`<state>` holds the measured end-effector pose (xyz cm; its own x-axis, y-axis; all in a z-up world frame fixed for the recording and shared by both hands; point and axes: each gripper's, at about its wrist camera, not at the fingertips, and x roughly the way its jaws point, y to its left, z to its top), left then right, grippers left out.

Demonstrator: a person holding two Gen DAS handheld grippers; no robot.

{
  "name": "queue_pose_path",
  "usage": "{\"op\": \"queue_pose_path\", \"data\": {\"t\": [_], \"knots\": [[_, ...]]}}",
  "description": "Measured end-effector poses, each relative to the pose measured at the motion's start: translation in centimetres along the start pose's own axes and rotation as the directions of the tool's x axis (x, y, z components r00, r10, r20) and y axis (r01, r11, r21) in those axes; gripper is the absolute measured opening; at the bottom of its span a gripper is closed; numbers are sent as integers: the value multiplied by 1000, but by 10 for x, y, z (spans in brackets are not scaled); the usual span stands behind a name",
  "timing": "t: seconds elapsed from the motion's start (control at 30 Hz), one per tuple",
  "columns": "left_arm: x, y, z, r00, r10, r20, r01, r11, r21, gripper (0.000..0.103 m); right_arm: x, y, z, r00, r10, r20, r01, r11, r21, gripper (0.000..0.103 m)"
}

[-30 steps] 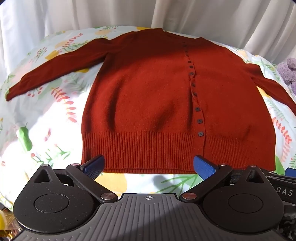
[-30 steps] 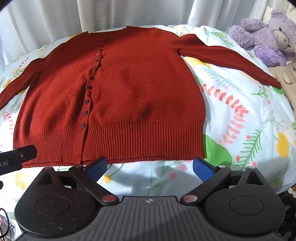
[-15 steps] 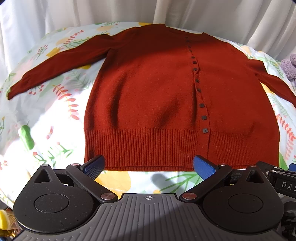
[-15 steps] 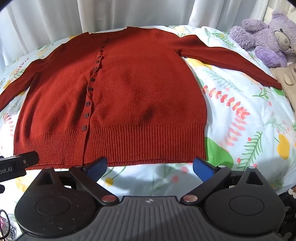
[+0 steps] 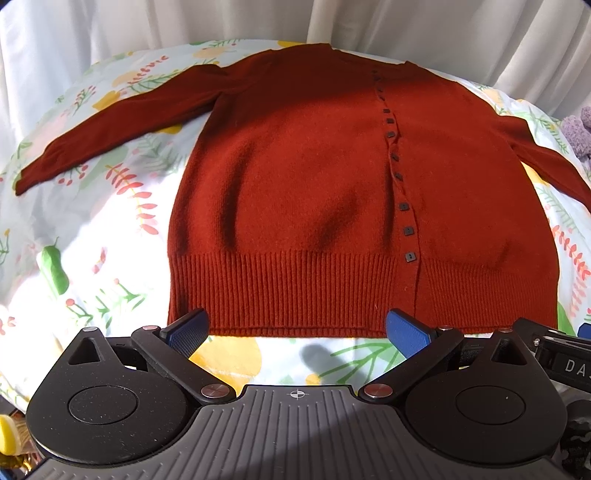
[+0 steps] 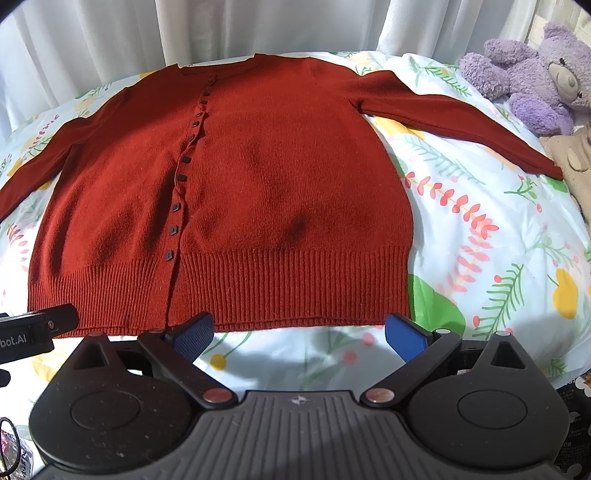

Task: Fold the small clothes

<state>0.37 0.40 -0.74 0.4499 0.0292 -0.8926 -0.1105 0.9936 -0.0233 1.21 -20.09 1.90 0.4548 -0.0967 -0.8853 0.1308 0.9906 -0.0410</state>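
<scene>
A rust-red knitted cardigan (image 5: 295,192) lies flat and buttoned on a floral bedspread (image 5: 92,229), with both sleeves spread out and a row of dark square buttons (image 5: 404,206) down the front. It also shows in the right wrist view (image 6: 280,192). My left gripper (image 5: 297,330) is open and empty, hovering just in front of the ribbed hem on the left half. My right gripper (image 6: 299,332) is open and empty, just in front of the hem on the right half. The blue fingertips (image 6: 404,338) overlap the hem edge in view; whether they touch it cannot be told.
A purple plush bear (image 6: 532,77) and a beige soft toy (image 6: 572,155) lie at the bed's right edge, close to the right cuff (image 6: 546,168). White curtains (image 6: 295,26) hang behind the bed. The other gripper's body (image 6: 29,334) shows at the left.
Both grippers have moved forward toward the hem, so the cardigan sits lower and closer in both views. Both stayed open.
</scene>
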Motion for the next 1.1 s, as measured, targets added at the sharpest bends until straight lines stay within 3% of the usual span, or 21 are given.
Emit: {"op": "queue_pose_path", "data": {"t": [1.1], "knots": [[9, 5, 5, 1000, 7, -27, -7, 1000, -2, 103, 6, 5, 4, 1000, 13, -16, -13, 1000, -3, 99]]}}
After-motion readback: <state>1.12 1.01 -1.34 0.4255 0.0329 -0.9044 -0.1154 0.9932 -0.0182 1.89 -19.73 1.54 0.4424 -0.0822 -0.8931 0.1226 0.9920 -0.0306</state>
